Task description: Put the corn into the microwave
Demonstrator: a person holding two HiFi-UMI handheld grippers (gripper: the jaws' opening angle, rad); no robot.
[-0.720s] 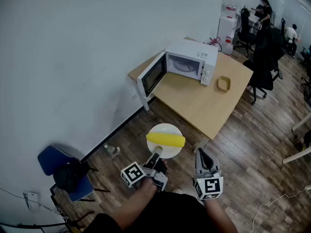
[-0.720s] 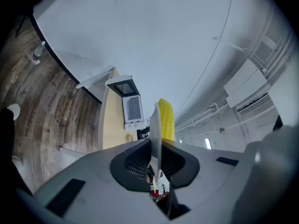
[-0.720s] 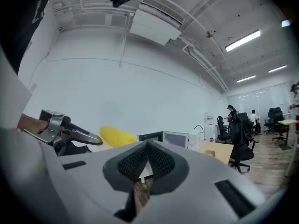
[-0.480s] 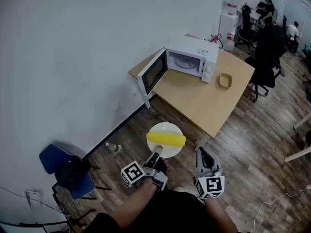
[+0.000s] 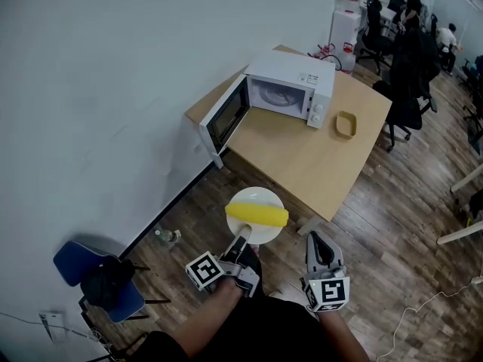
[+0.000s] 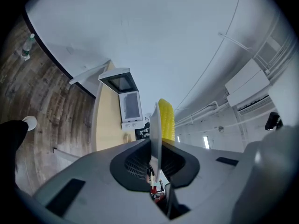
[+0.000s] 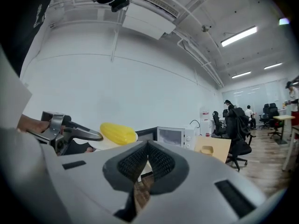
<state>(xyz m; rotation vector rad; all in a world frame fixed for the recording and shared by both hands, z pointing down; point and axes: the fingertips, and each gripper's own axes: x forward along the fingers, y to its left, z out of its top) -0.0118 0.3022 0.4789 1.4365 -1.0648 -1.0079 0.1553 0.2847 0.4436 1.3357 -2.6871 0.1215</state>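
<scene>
A yellow corn cob (image 5: pixel 257 215) lies on a white plate (image 5: pixel 253 196) held out over the wooden floor, short of the table. My left gripper (image 5: pixel 242 240) is shut on the plate's near rim. In the left gripper view the plate (image 6: pixel 155 125) shows edge-on between the pads, with the corn (image 6: pixel 166 119) beside it. My right gripper (image 5: pixel 314 239) hovers to the plate's right, shut and holding nothing. The white microwave (image 5: pixel 290 87) stands at the table's far end, its door (image 5: pixel 225 115) swung open. The right gripper view shows the corn (image 7: pixel 118 133) and the microwave (image 7: pixel 175 136) ahead.
The light wooden table (image 5: pixel 317 157) also carries a small yellow bowl (image 5: pixel 346 125) right of the microwave. A blue chair (image 5: pixel 87 270) and a bottle (image 5: pixel 167 236) sit by the wall at left. Office chairs (image 5: pixel 407 96) and people are beyond the table.
The head view has swung a little, so the table and microwave sit slightly further left and up. Both grippers and the plate with the corn keep their places in the view.
</scene>
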